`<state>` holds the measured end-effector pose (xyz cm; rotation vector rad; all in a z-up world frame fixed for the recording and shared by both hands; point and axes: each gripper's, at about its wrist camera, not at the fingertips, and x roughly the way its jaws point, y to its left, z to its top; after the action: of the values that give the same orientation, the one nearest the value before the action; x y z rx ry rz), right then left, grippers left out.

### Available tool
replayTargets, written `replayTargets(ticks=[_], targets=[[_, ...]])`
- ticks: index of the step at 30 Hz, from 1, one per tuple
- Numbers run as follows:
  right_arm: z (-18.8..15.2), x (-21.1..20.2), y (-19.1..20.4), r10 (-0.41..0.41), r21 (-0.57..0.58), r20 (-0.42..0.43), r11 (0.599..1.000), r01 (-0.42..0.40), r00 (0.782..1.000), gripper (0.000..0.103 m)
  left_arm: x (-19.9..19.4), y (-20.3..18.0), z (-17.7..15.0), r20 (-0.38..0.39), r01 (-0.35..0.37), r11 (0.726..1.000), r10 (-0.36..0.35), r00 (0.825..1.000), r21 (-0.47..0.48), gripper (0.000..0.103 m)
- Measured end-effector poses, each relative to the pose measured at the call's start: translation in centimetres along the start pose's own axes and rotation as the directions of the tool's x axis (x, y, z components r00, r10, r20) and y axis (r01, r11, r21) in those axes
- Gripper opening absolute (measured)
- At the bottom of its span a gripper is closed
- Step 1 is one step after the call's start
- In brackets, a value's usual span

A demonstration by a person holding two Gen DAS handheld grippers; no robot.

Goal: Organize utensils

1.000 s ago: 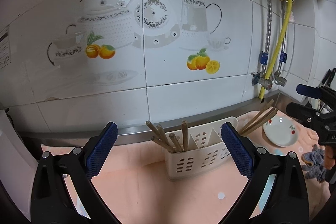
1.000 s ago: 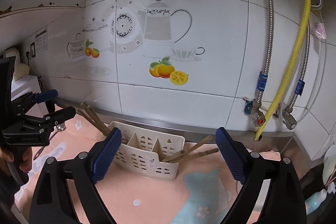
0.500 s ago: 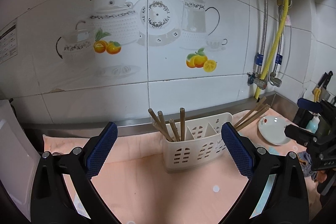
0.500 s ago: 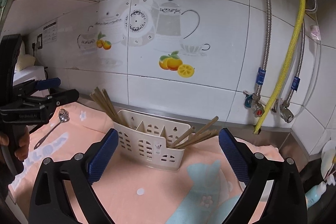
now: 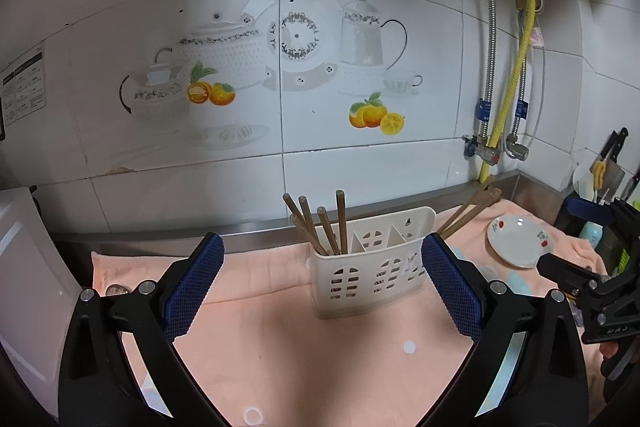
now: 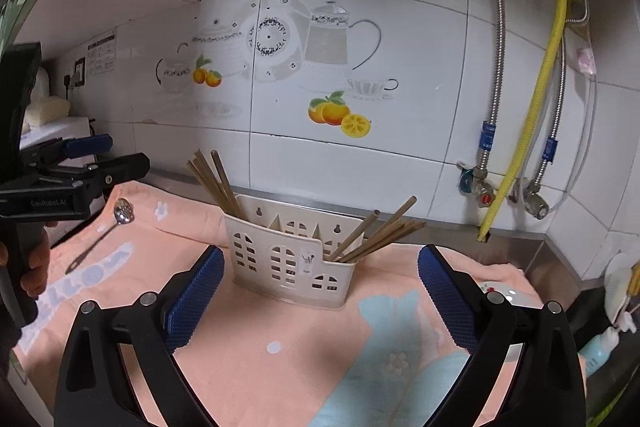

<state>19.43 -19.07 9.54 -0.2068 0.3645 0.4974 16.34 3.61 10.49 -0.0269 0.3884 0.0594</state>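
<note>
- The left gripper (image 5: 322, 287) is spread wide with nothing between its blue pads (image 5: 194, 287).
- The right gripper (image 6: 320, 297) is likewise wide apart and holds nothing; its pads (image 6: 448, 297) frame the caddy.
- A white slotted caddy (image 5: 368, 275) stands upright on a peach towel (image 5: 280, 347), close to the tiled wall (image 5: 240, 87).
- In the left wrist view the caddy sits ahead of the gripper, between the fingertips but nearer the right pad, not touching either.
- In the right wrist view the caddy (image 6: 290, 255) is just ahead, roughly centred between the pads, apart from both.
- One bunch of chopsticks (image 5: 320, 223) stands in the caddy's left end compartment, leaning left.
- A second bunch (image 6: 380, 235) leans right out of the opposite end compartment.
- A spoon (image 6: 108, 229) lies on the towel, left of the caddy, near the left gripper.
- A small white plate (image 5: 520, 241) lies on the towel right of the caddy.
</note>
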Motion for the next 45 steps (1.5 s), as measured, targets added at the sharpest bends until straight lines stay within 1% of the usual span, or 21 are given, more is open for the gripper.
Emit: replayTargets(ticks=[5,10,16,19,29,37,45], targets=[[-0.7,-1.0,0.6,0.001,0.006,0.006,1.000,-0.001,1.000,0.095,-1.2,0.0,-0.7,0.005,0.008,1.000,-0.008,1.000,-0.009,0.098],[-1.0,-2.1,0.7,0.016,0.039,0.014,0.999,-0.017,1.000,0.095,-2.3,-0.1,-1.2,0.011,0.003,1.000,-0.003,1.000,-0.007,0.098],[-1.4,-3.3,0.9,0.019,0.067,0.028,0.998,-0.021,0.999,0.095,-3.4,0.4,-2.0,0.010,0.015,0.999,-0.015,1.000,-0.038,0.098],[-1.7,-3.8,1.0,0.014,0.074,0.029,0.997,-0.016,0.999,0.095,-3.9,0.6,-2.4,0.013,0.008,0.999,-0.008,1.000,-0.047,0.098],[-2.4,-4.5,0.9,0.021,0.109,0.028,0.994,-0.024,0.999,0.095,-5.0,0.9,-3.4,0.017,0.007,0.998,-0.006,1.000,-0.064,0.098],[-3.1,-4.8,1.1,0.004,0.109,0.025,0.994,-0.006,1.000,0.095,-5.3,0.9,-4.4,-0.002,0.033,0.997,-0.033,0.999,-0.075,0.098],[-3.8,-5.1,1.0,0.009,0.135,0.016,0.991,-0.011,1.000,0.095,-5.8,0.3,-5.4,-0.013,0.023,0.998,-0.024,1.000,-0.054,0.098]])
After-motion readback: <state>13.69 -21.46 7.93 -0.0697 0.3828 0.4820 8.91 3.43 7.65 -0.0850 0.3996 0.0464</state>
